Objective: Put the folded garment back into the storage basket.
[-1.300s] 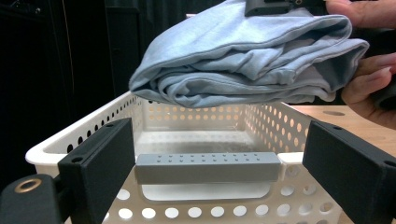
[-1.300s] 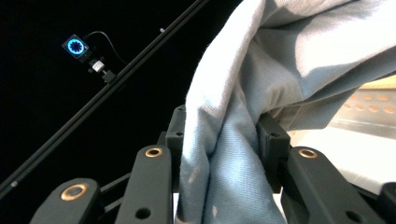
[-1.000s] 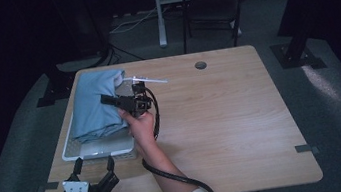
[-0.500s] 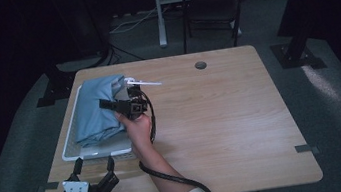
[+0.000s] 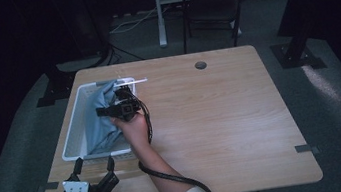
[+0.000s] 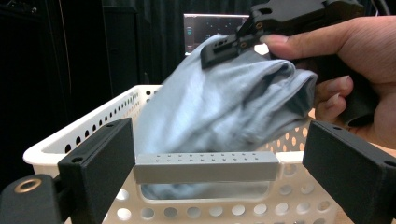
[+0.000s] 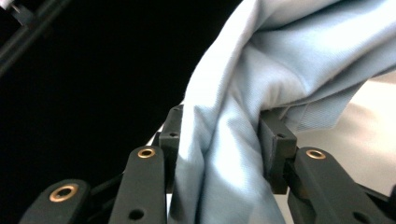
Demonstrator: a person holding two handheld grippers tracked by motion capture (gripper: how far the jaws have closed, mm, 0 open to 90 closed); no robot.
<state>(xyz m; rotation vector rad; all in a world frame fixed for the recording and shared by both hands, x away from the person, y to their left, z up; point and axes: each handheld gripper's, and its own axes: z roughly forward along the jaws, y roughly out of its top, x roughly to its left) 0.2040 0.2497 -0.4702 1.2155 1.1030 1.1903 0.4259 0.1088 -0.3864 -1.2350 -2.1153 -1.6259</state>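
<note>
From the high view, a white perforated basket (image 5: 74, 135) sits at the left side of the wooden table (image 5: 222, 119), and a pale blue cloth (image 5: 99, 121) lies in it, bunched up and rising toward the basket's right rim. The right gripper (image 5: 110, 109) reaches over that right rim with its jaws pointing into the basket, at the raised part of the cloth. The left gripper (image 5: 93, 165) rests just in front of the basket's near wall — jaws spread apart, nothing between them.

In the left gripper view, the two black jaws stand wide either side of the basket's (image 6: 299, 186) near wall and its grey handle bar (image 6: 205, 166), clear of both. Above the basket the cloth (image 6: 224, 112) hangs draped from the right gripper (image 6: 224, 49).

In the right gripper view, a thick fold of the cloth (image 7: 224, 158) runs between the jaws. They have just been opening a little, yet the pads sit against the fabric on both sides.
</note>
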